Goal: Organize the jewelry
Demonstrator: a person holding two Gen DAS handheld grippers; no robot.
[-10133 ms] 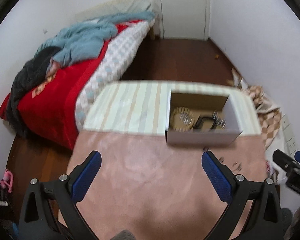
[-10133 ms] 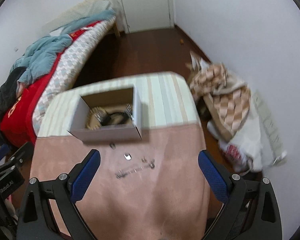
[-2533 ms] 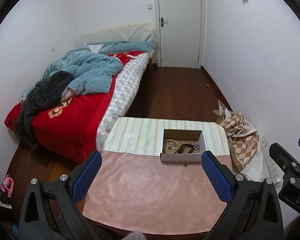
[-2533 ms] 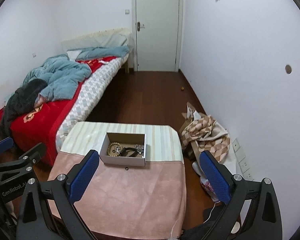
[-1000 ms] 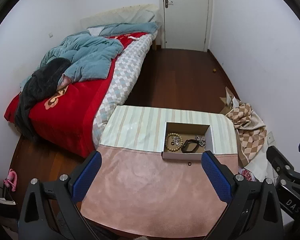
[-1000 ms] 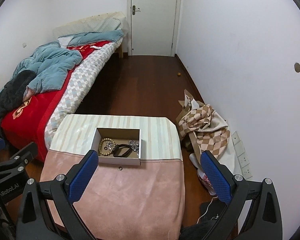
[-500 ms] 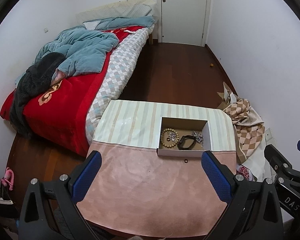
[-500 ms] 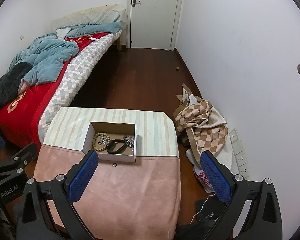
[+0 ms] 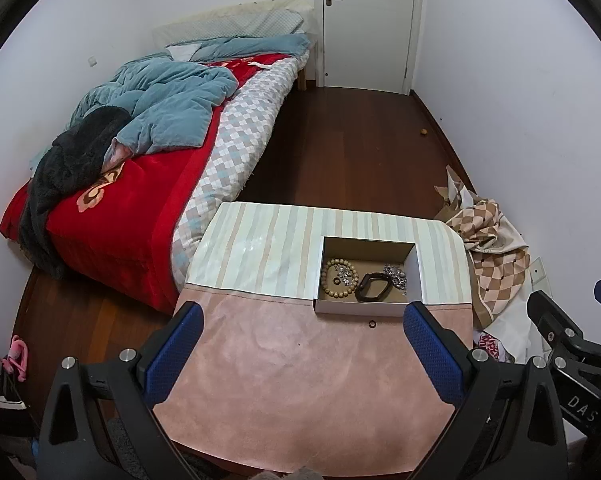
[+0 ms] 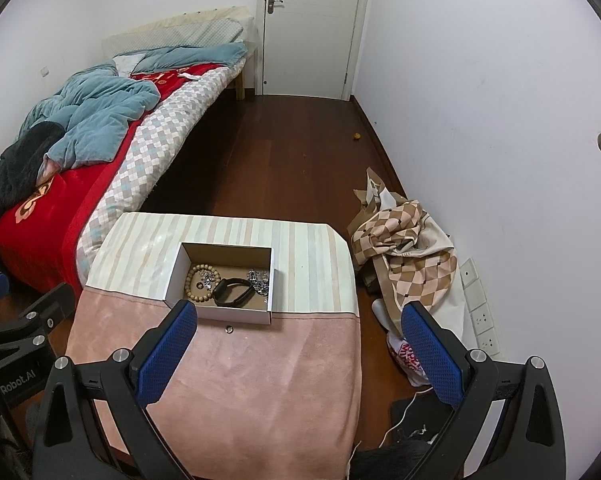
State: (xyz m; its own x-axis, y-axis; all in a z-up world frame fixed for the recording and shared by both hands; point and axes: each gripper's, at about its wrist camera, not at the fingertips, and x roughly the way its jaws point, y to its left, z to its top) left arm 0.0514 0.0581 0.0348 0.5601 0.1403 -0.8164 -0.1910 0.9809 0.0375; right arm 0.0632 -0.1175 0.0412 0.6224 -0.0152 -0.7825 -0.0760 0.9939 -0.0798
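One small ring point(image 9: 372, 323) is all that's left outside the cardboard box point(image 9: 364, 309), sitting on the pink cloth point(image 9: 300, 380) just in front of the box's near wall. Inside the box are a wooden bead bracelet point(image 9: 339, 279), a black band point(image 9: 374, 287) and a pile of silvery bits point(image 9: 396, 273), so the job looks nearly done. Both grippers hang high above the table, well away from everything: the left gripper point(image 9: 303, 354) is spread wide with nothing in it, and the right gripper point(image 10: 300, 354) is the same, wide and empty. For that last ring, the right gripper seems the handier one since the ring lies nearer its side. Best bet is probably coming straight down, narrowing the fingers first so they straddle just the ring, and pinching gently. It's tiny and flat on soft fabric, so it could easily skid away or the pads could grab cloth instead.
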